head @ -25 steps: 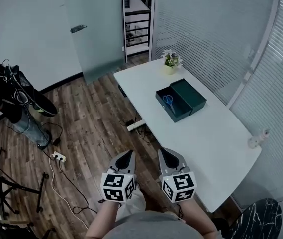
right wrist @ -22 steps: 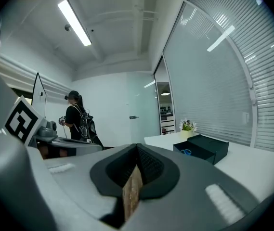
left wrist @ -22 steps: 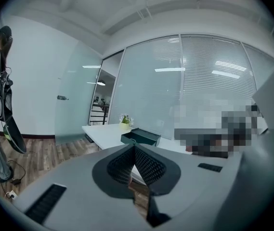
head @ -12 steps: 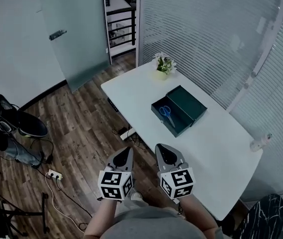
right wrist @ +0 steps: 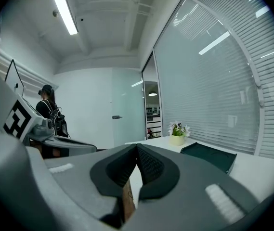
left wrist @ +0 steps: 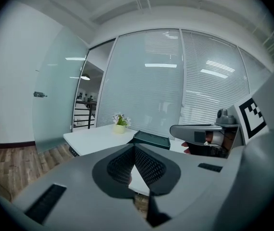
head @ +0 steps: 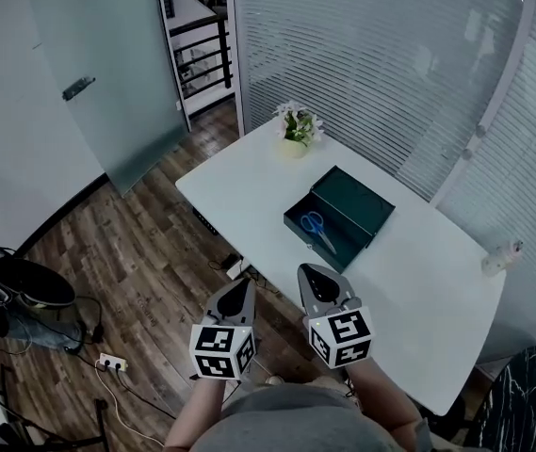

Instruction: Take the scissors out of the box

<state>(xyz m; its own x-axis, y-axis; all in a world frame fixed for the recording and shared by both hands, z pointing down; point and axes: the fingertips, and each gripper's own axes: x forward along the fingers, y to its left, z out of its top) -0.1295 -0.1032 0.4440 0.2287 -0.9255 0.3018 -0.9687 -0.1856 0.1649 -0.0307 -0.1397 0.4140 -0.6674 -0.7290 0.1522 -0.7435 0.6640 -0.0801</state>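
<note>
A dark green box point(head: 339, 217) lies open on the white table point(head: 249, 191), its lid folded back to the right. Blue-handled scissors point(head: 316, 227) rest inside its left half. My left gripper point(head: 240, 292) hangs shut and empty over the wooden floor, short of the table's near edge. My right gripper point(head: 312, 274) is shut and empty at the table's near edge, well short of the box. In the left gripper view the box point(left wrist: 151, 138) shows low beyond the jaws. The right gripper view has the box point(right wrist: 213, 155) at the right.
A small potted plant point(head: 296, 132) stands at the table's far corner. A white object point(head: 501, 256) sits near the right edge. Glass walls with blinds close the far and right sides. A person point(right wrist: 50, 110) stands at the left; bags and a power strip point(head: 110, 362) lie on the floor.
Both grippers and the head have moved towards the table, so the box and table sit nearer and more central. The person at the left has slid out of the head view.
</note>
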